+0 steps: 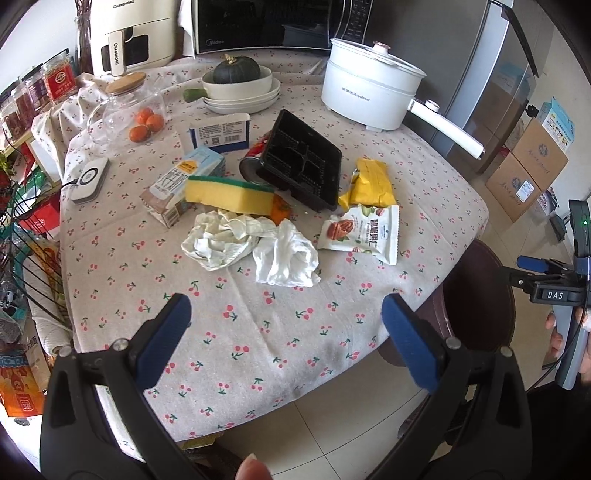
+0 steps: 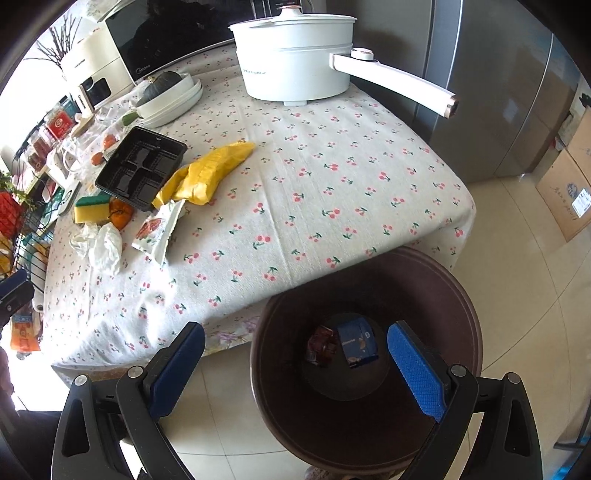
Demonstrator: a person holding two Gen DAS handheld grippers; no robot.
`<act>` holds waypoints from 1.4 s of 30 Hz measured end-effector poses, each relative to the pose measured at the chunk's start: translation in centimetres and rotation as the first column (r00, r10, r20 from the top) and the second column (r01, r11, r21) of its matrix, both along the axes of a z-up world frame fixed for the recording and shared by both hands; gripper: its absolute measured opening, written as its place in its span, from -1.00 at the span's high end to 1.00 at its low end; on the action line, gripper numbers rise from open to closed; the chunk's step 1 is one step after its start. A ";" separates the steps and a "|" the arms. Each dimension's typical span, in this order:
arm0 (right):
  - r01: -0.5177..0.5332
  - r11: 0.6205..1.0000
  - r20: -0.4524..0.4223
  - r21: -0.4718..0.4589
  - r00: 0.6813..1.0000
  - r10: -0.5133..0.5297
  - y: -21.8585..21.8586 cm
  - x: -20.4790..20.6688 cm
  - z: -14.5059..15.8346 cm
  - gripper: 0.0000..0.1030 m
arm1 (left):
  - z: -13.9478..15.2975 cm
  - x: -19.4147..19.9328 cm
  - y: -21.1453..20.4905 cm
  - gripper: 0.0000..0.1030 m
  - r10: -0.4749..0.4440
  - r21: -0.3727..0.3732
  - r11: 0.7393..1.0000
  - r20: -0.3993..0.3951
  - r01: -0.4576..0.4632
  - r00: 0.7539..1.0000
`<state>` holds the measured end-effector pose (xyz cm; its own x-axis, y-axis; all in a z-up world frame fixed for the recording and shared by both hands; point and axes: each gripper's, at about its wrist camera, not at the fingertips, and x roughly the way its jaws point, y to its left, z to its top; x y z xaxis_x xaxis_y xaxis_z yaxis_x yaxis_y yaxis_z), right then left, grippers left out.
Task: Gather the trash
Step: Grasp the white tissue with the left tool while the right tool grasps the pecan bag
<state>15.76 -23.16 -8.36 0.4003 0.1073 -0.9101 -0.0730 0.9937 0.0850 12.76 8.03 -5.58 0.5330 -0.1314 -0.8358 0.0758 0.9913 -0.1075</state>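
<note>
I am looking down over a desk covered in a cherry-print cloth. At its far side a white electric pot is standing with its long handle sticking out past the right edge, beside a stack of white dishes holding a dark green squash; a microwave is sitting behind them. A glass jar with oranges inside is standing to the left.

The trash is lying in a cluster at mid-desk: a black plastic tray leaning on a red can, a yellow wrapper, a nut snack packet, two crumpled white tissues, a yellow-green sponge, a milk carton and a blue-white box.

The left gripper is hovering over the near part of the desk, jaws spread wide with nothing between them; the tissues are lying just beyond the fingertips, with bare cloth between.

The right gripper is hanging above a brown bin standing on the floor against the desk's corner, jaws likewise spread wide and empty. In the bin's bottom I am seeing a blue packet and a dark red piece. The cluster is lying well apart from these jaws, up and to the left.
</note>
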 end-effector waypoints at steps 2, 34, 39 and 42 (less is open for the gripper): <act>-0.009 1.000 0.007 0.003 1.000 0.009 0.7 0.6 0.2 -0.95 | -0.3 0.6 0.6 -0.99 0.022 0.017 1.000 -0.005 -0.021 1.000; -0.113 0.994 -0.012 0.008 0.994 0.113 8.7 7.1 -1.3 -0.95 | -8.2 8.1 -0.6 0.66 0.091 -0.078 0.991 -0.200 -0.109 0.976; -0.126 0.991 -0.003 0.045 0.992 0.127 10.7 9.0 -2.2 -0.95 | -6.9 6.2 0.8 0.66 0.074 -0.099 0.991 -0.185 -0.094 0.980; -0.197 0.980 0.046 0.016 0.979 0.197 12.6 9.7 -2.2 -0.95 | -6.2 5.1 1.9 0.66 0.069 -0.111 0.990 -0.176 -0.090 0.982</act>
